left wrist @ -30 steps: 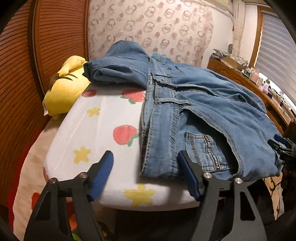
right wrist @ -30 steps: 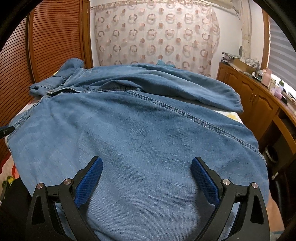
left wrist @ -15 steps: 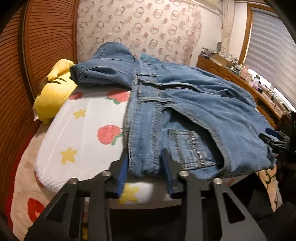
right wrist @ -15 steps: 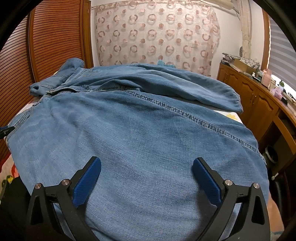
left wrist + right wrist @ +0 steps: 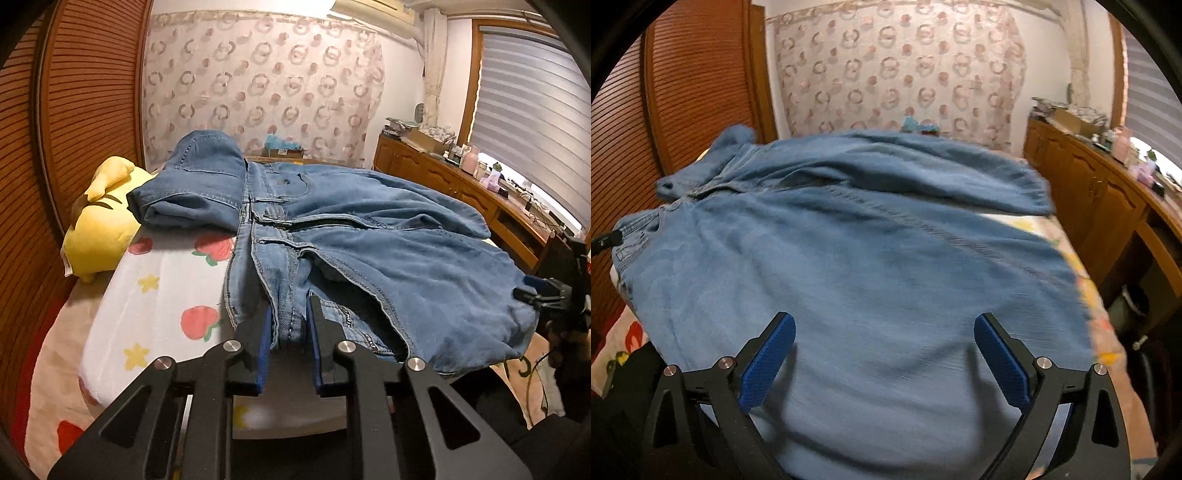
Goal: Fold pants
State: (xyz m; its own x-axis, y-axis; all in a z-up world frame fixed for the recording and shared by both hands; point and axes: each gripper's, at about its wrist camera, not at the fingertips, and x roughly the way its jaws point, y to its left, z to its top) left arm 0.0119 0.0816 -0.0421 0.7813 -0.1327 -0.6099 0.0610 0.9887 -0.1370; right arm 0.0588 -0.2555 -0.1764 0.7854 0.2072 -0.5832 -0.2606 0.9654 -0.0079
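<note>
Left wrist view: left claw [image 5: 289,334] clamped on waistband edge of blue denim pants [image 5: 388,258], spread across strawberry-print white bed [image 5: 155,295]. Right claw [image 5: 884,354] spread wide above pant leg.

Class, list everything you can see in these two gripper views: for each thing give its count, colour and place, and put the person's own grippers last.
jeans: 1, blue denim, spread over the bed, near waistband corner pinched
bed cover: 1, white with red strawberries and yellow stars, under the jeans
plush toy: 1, yellow, at the bed's far left beside the jeans
curtain: 1, pale with ring pattern, back wall
cabinet: 1, brown wood, along the right, cluttered on top
blind: 1, grey striped, right window
slatted panel: 1, reddish brown, left wall
left hand-held gripper: 1, black with blue pads, shut on the jeans' waistband
right hand-held gripper: 1, black with blue pads, open over the jeans' leg
</note>
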